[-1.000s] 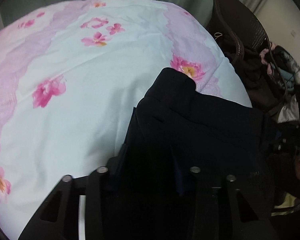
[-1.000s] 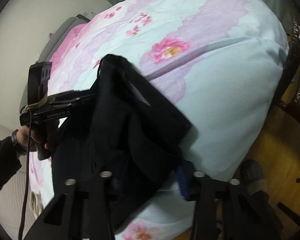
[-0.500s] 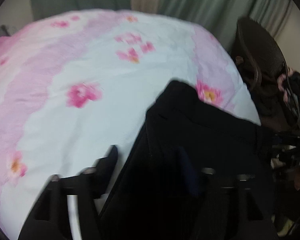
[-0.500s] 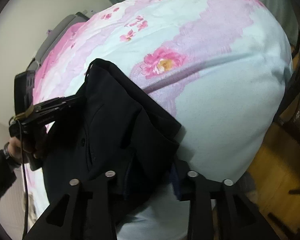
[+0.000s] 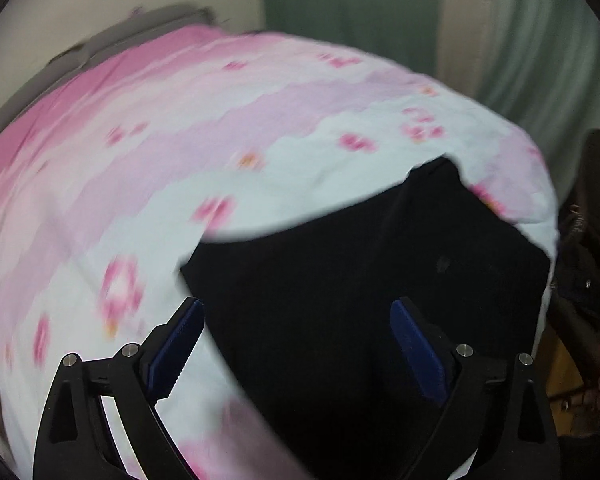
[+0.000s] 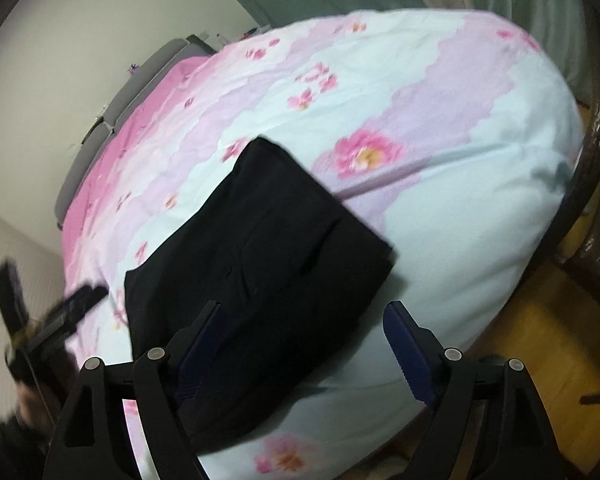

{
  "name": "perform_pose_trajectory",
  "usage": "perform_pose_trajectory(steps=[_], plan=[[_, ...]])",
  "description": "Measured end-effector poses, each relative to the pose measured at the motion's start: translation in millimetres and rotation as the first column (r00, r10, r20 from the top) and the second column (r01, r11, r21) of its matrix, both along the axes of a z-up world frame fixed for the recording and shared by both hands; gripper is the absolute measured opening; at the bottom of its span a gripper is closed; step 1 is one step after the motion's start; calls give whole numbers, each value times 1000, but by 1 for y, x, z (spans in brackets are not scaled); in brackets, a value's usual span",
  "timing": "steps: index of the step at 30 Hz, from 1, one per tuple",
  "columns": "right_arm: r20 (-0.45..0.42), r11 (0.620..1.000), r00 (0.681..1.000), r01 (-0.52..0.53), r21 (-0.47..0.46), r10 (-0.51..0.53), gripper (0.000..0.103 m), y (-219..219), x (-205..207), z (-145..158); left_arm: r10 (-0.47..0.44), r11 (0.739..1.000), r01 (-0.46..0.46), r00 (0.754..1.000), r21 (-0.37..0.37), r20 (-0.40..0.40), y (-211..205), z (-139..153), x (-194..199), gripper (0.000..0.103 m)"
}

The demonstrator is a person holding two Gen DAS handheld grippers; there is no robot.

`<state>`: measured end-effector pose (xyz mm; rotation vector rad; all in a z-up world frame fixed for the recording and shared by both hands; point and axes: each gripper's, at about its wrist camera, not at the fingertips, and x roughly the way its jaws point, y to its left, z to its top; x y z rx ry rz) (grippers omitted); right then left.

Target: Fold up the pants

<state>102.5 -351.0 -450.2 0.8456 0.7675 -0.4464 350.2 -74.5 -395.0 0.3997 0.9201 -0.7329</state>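
Left gripper [image 6: 84,300]: far left in right wrist view, blurred, off the cloth; jaws opening, nothing between pads.
Pants [image 6: 260,264]: black, folded packet lying flat on bed [image 6: 480,220] near its foot corner; long axis runs diagonally away from the viewer.
Right gripper [image 6: 300,344]: jaws opening, wide, no grip; near edge of pants sits between and just under them.
Key relation: pants lie straight ahead of right gripper, so it looks the nearer hand for the next fold.
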Motion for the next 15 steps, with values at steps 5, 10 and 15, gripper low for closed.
perform_pose_trajectory(steps=[5,10,15], plan=[[-14,998,1000,5,57,-4,82,-3,7,-23,167,985,-169,980,-12,-113,21,-32,-7,95],[-24,995,1000,5,100,-3,82,-11,16,-47,278,954,-295,935,-46,-222,26,-60,-8,95],[5,992,1000,-16,128,16,82,-13,25,-59,344,929,-369,895,-38,-283,26,-78,-11,95]])
